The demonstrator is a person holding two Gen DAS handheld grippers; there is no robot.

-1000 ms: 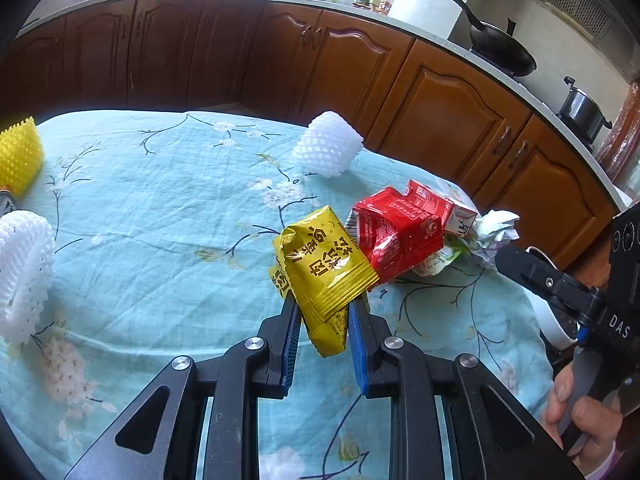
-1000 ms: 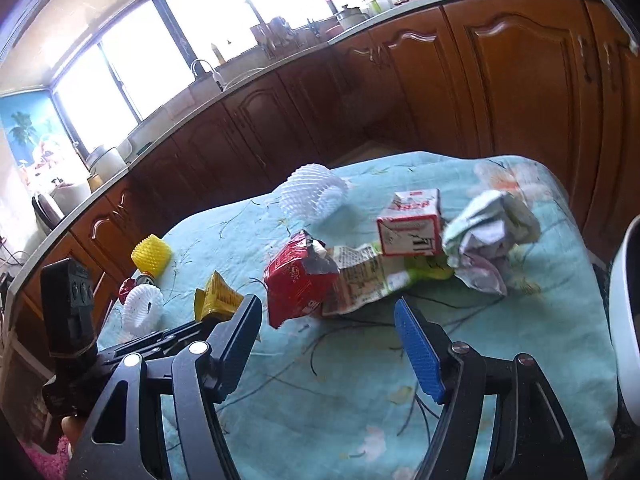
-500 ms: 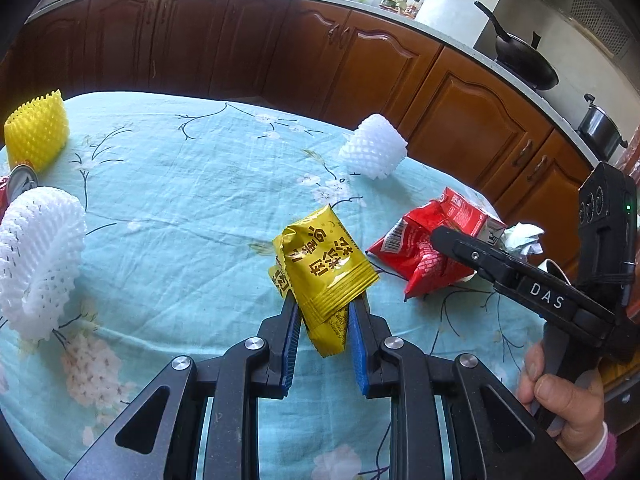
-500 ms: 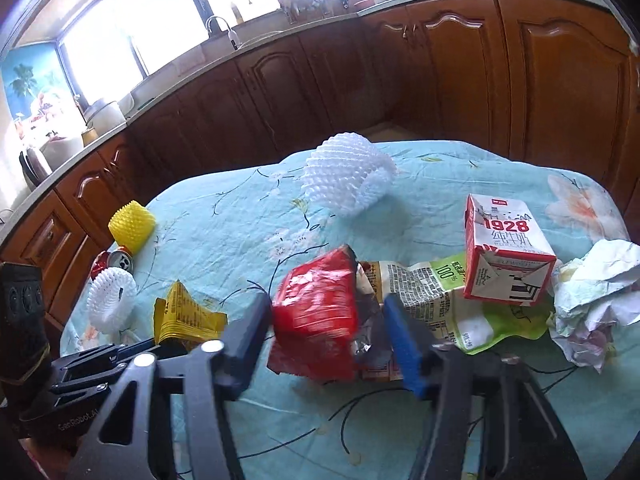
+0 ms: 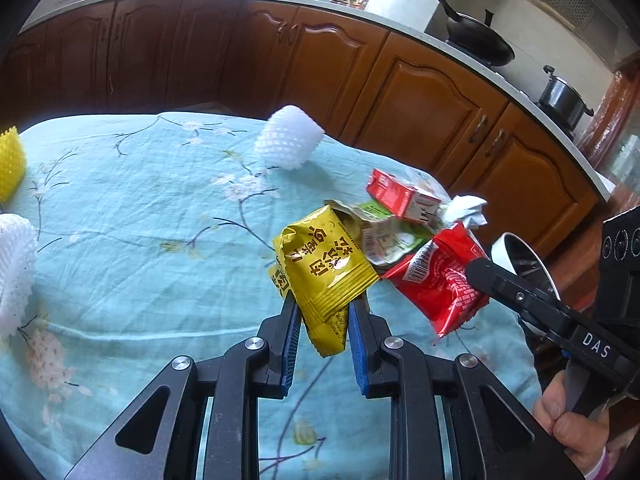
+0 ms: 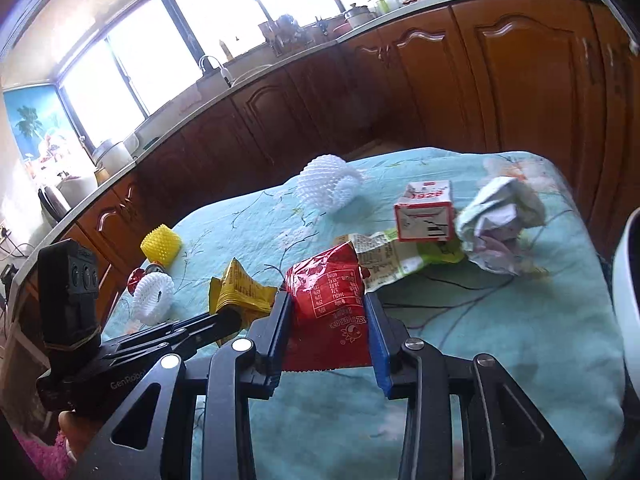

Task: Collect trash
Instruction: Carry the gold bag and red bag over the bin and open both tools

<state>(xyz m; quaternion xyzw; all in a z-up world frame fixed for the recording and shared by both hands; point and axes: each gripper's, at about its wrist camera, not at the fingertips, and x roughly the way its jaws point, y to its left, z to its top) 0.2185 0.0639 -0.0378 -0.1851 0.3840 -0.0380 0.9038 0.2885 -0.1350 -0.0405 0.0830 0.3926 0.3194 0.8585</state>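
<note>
My left gripper (image 5: 323, 310) is shut on a yellow snack wrapper (image 5: 326, 264) and holds it above the blue floral tablecloth (image 5: 140, 216). My right gripper (image 6: 326, 304) is shut on a red snack wrapper (image 6: 328, 292), lifted off the cloth; it also shows in the left wrist view (image 5: 444, 280). Left on the table are a green-and-white wrapper (image 6: 400, 258), a red-and-white carton (image 6: 426, 212) and a crumpled paper ball (image 6: 500, 222). A white bin rim (image 5: 516, 256) stands past the table's right edge.
White foam fruit nets (image 5: 288, 142) (image 5: 14, 268), a yellow foam net (image 5: 10, 162) and a red can (image 6: 138, 276) lie on the table. Brown kitchen cabinets (image 5: 420, 92) ring the table at the back.
My right gripper closed on the red wrapper and lifted it off the pile toward the table's right edge. My left gripper kept hold of the yellow wrapper.
</note>
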